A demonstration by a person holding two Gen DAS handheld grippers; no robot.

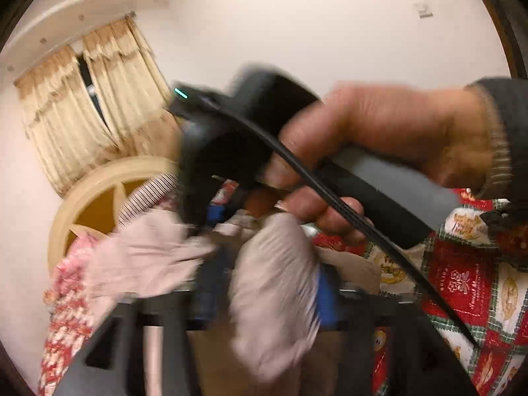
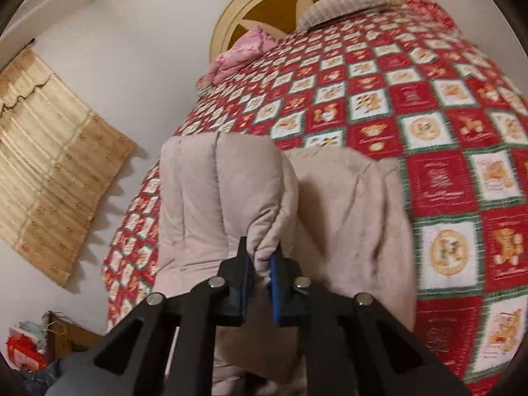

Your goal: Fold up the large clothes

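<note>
Pinching a bunched fold of the beige padded garment between its blue pads, the right gripper is clenched on the cloth, and a quilted section rises just ahead of its fingers while the rest of the garment spreads beyond and to its right over the red patchwork bedspread. From the left wrist view the picture is badly blurred: the left gripper has its jaws standing apart, with a puff of the same garment lying between and over them, and I cannot tell whether the pads press on it, so I judge it released. Directly ahead of that gripper, the person's hand wraps the handle of the right gripper, so the two tools are close together. Since no earlier view is given, I judge only that a fold is under way, with one edge lifted. To do it well, the right gripper should keep its clamp firm and carry the pinched edge across in a smooth arc towards the flat part of the garment, while the left takes a matching hold near by so the padding stays level and does not sag or twist. A cream headboard stands far ahead.
</note>
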